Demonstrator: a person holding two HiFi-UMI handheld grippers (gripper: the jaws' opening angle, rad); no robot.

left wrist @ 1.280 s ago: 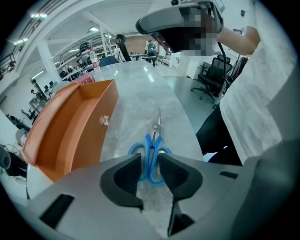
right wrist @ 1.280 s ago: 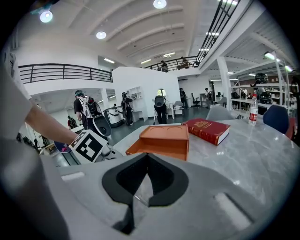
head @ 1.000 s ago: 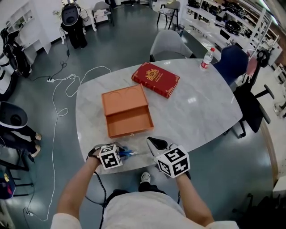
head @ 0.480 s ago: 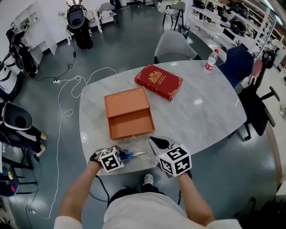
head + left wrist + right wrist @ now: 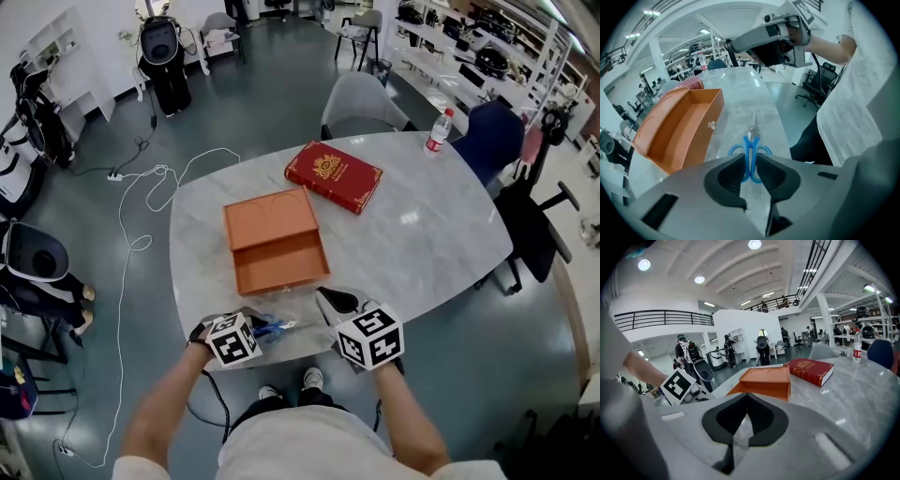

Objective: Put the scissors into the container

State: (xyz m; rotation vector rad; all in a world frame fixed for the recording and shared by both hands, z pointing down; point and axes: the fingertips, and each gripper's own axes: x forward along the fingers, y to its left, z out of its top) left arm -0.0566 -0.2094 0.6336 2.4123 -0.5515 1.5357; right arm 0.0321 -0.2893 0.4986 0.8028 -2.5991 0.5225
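Note:
Blue-handled scissors (image 5: pixel 750 152) lie along the marble table near its front edge, blades pointing away from me. In the head view the scissors (image 5: pixel 273 328) sit just right of my left gripper (image 5: pixel 253 324). My left gripper (image 5: pixel 750 164) is shut on the blue handles. The open orange container (image 5: pixel 278 262) stands just beyond, its lid (image 5: pixel 269 216) folded back; the container (image 5: pixel 686 129) is empty. My right gripper (image 5: pixel 328 300) hovers to the right of the scissors, shut with nothing in it. From the right gripper (image 5: pixel 746 399) the container (image 5: pixel 766 380) lies ahead.
A red book (image 5: pixel 334 175) lies beyond the container, and a water bottle (image 5: pixel 436 130) stands at the far right edge of the table (image 5: pixel 422 244). Chairs (image 5: pixel 361 103) stand around it. A white cable (image 5: pixel 141 216) trails over the floor on the left.
The head view has shifted slightly. Both grippers and the scissors stay at the same place near the table's front edge.

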